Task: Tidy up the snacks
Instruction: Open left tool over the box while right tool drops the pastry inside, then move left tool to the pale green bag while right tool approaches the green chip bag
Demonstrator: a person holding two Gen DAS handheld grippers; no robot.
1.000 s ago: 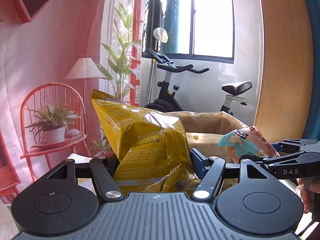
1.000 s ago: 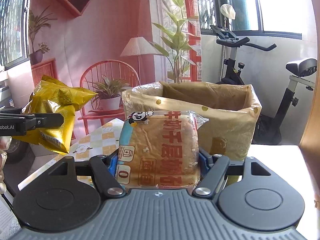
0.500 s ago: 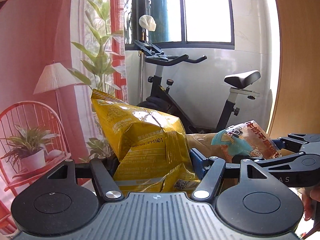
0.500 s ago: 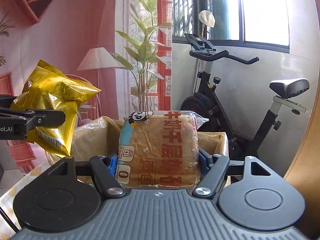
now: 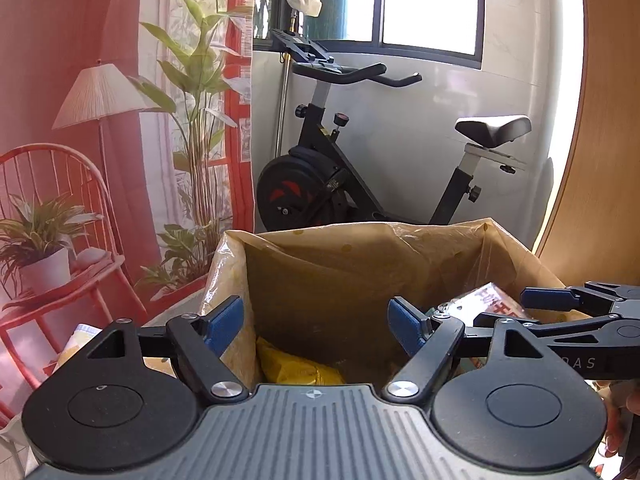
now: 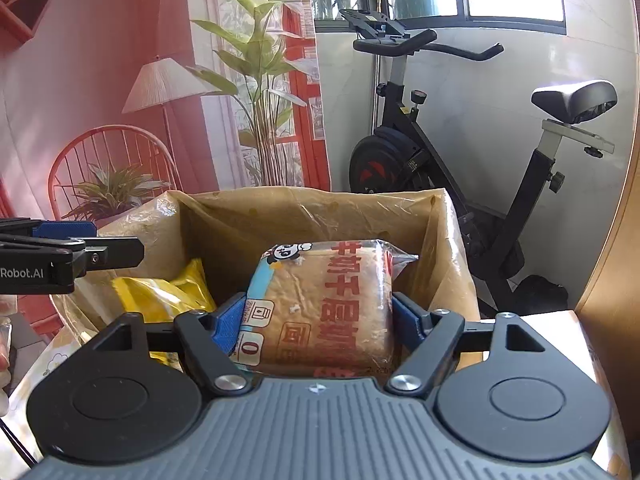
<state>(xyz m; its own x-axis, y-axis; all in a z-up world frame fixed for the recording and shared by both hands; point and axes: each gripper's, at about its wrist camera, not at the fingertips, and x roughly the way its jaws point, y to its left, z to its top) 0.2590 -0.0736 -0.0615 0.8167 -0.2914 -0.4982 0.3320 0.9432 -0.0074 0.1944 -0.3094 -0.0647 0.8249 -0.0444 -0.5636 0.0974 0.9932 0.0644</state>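
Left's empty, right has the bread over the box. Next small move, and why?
Probably open the right gripper: it grips the bread pack already over the lined cardboard box, beside the yellow chip bag lying inside. The left gripper is open and empty, so nothing else waits.

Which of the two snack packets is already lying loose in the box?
The yellow snack bag: it lies free inside the lined box, under the open left gripper. The bread packet sits clamped in the right gripper.
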